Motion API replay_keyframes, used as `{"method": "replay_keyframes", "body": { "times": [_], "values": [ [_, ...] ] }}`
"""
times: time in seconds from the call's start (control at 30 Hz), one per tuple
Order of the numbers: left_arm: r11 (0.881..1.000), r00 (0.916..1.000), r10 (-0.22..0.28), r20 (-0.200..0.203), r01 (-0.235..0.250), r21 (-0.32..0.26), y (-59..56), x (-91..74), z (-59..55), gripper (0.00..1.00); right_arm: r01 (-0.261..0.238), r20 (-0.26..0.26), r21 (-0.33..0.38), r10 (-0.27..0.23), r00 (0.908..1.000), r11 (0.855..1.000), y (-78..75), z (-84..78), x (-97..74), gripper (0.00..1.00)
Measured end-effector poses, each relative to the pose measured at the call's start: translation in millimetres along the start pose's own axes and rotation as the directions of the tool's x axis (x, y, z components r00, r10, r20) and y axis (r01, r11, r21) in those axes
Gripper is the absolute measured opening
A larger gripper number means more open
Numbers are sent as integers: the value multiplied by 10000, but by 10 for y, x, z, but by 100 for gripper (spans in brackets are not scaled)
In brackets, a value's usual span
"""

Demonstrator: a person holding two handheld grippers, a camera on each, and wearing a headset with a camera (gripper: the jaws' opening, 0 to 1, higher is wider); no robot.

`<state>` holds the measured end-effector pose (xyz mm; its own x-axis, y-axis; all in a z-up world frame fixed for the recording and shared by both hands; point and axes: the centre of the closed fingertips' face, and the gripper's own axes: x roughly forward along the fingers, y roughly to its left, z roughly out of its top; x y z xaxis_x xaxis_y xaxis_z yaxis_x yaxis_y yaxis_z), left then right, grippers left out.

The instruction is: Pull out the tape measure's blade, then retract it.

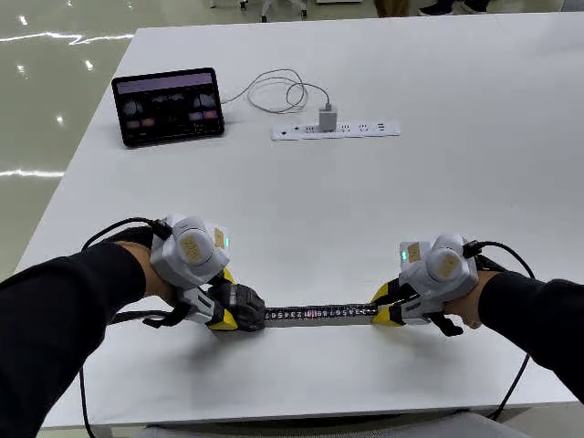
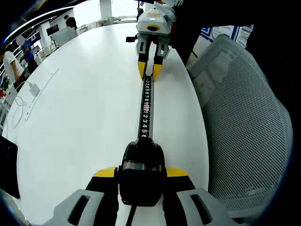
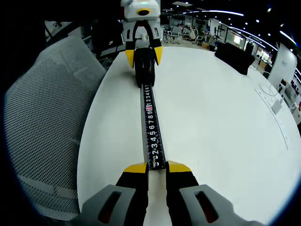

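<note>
Low in the frame, the left gripper (image 1: 224,312) clamps the black-cased tape measure (image 1: 245,307), and the right gripper (image 1: 381,308) pinches the tip of its numbered grey blade (image 1: 319,313), partly drawn out across the white table (image 1: 365,210); retraction not yet done.

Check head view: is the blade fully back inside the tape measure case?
No, the blade stretches from the case in the left gripper across to the right gripper pinching its end.
</note>
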<state>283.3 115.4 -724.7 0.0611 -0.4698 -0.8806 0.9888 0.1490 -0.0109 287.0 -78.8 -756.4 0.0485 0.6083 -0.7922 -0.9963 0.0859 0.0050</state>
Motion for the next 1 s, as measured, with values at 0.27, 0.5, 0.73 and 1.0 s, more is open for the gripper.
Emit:
{"method": "replay_keyframes", "body": {
  "times": [0.27, 0.5, 0.73, 1.0],
  "values": [
    [10000, 10000, 1, -1, -1, -12, -3, 2, 6, 32, 75, 20, 94, -75, 10000, 9999, -3, -59, -41, 8],
    [10000, 10000, 11, 1, -11, -19, -3, 2, 6, 32, 101, 17, 223, -102, 9999, 9997, -25, -110, -69, 8],
    [10000, 10000, 28, 26, -28, -34, -1, 3, 6, 32, 127, -18, 264, -126, 9999, 9996, -39, -153, -102, 8],
    [10000, 10000, 26, 26, -26, -36, 0, 4, 8, 32, 186, -76, 321, -183, 9998, 9993, -55, -216, -149, 8]
  ]
}}
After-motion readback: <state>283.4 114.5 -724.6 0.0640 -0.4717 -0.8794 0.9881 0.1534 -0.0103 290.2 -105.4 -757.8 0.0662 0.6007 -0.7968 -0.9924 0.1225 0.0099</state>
